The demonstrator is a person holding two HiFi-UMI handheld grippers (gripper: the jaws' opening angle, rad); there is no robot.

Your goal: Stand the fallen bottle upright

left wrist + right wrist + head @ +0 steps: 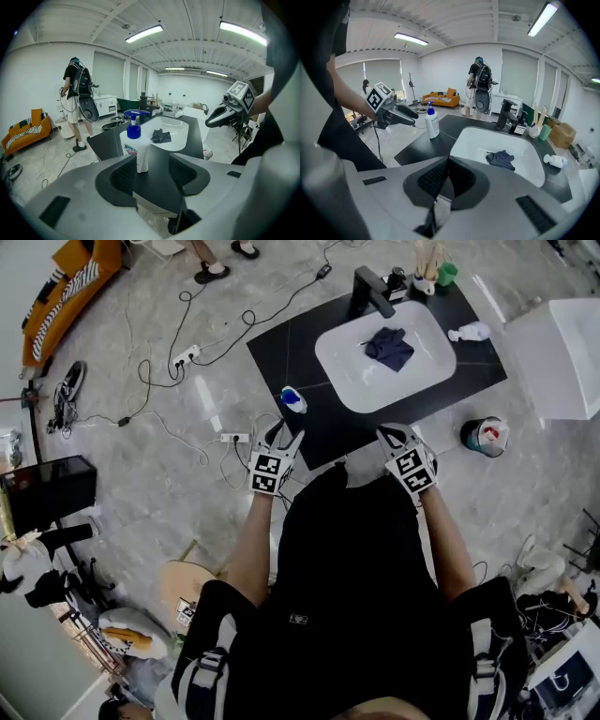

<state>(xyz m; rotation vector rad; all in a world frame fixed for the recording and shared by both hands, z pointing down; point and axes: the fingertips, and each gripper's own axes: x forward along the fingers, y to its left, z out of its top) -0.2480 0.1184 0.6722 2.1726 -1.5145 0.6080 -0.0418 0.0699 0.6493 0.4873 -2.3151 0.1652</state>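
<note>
Pump bottle (293,400), white with a blue pump head, stands upright on the black counter (277,357) close to its near left corner, well left of the white sink (328,367) in which a dark cloth (389,346) lies. The left gripper (284,439) sits just on the near side of it, jaws parted and released. The left gripper view shows the bottle beyond the jaw tips, in line with the left jaw but with neither pad pressing on it. The right gripper view shows a gap between those tips and the bottle's side. The right gripper (398,437) hovers over the counter's near edge further right, clenched, pads together with nothing between them. Judged from this, the righting of this bottle looks done and the step in hand is the letting go. The next move calls for a clean retreat of the left gripper straight back toward the person, with no sideways sweep, since the tall narrow bottle stands close to the counter's edge and a brush from a jaw could tip it. A second, small white bottle (469,331) lies on its side at the far right of the counter beside the sink. If that one also counts, the right gripper is the nearer tool and would have to open first.
</note>
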